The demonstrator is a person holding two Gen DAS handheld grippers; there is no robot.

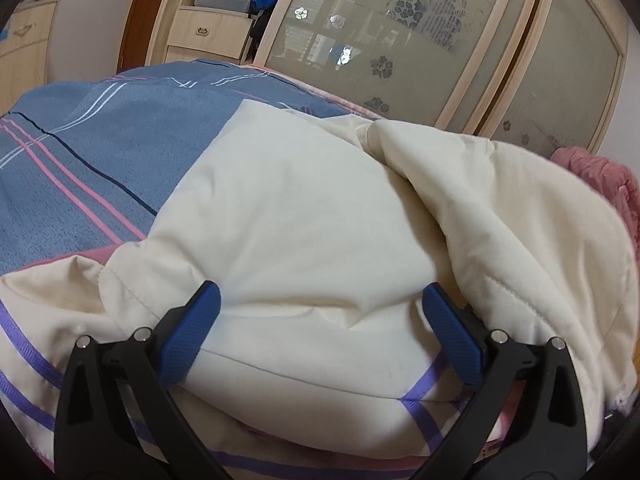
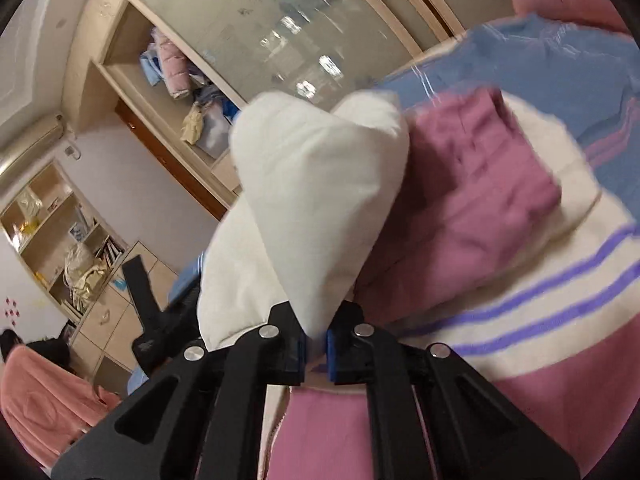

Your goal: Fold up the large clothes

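A large cream padded jacket [image 1: 300,220] lies bunched on the bed, with one flap folded over on the right. My left gripper [image 1: 328,320] is open, its blue pads [image 1: 204,320] set wide on either side of a puffy fold near the jacket's edge. In the right wrist view my right gripper [image 2: 316,346] is shut on a bunch of the cream jacket [image 2: 312,184]. That bunch bulges up from between the pads and hides much of the room behind. The view is motion-blurred.
The bed cover [image 1: 100,140] is blue with pink, white and purple stripes, showing cream and pink bands [image 2: 520,304] nearer me. A pink cloth [image 2: 480,184] lies beside the jacket. Frosted wardrobe doors [image 1: 400,40] and open shelves [image 1: 224,0] stand behind the bed. Another pink garment [image 1: 600,176] sits far right.
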